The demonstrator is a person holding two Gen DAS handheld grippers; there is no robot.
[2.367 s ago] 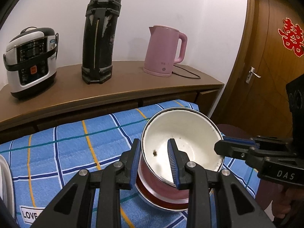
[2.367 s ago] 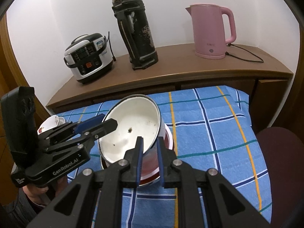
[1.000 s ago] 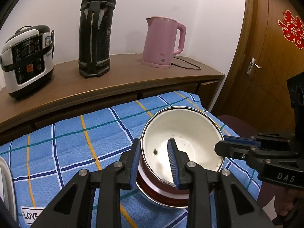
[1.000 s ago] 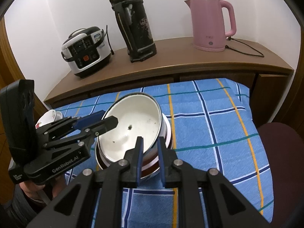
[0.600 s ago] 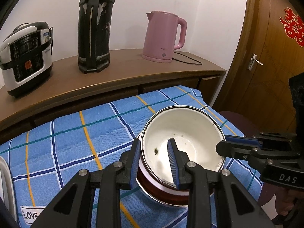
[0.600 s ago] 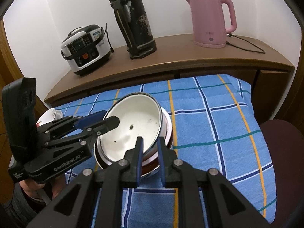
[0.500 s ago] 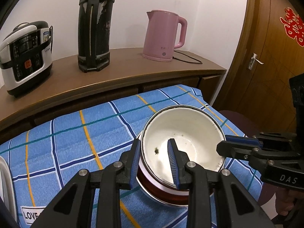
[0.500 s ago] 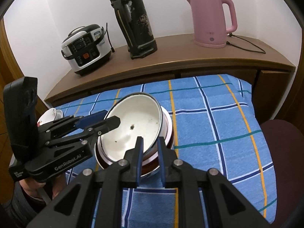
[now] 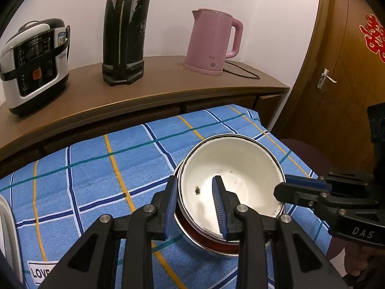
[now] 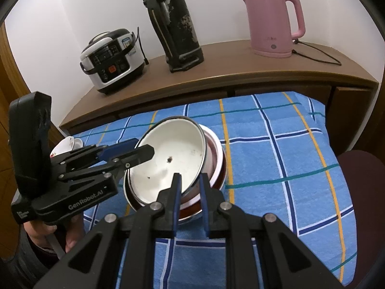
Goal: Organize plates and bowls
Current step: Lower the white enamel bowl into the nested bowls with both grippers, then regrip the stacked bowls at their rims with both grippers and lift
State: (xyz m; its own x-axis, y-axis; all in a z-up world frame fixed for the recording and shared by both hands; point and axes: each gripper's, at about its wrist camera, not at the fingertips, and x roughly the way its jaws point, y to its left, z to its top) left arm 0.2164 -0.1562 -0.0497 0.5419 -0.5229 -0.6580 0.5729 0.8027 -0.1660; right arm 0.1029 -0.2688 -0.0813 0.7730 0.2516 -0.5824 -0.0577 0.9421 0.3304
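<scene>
Both grippers' fingers clamp white bowl (rim).

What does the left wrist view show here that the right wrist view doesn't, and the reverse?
Only the left wrist view: the door with its handle and red ornament. Only the right wrist view: a small floral dish at the cloth's far left edge. Both: the bowl gripped at its rim by the left gripper and right gripper, the kettle, the cooker.
</scene>
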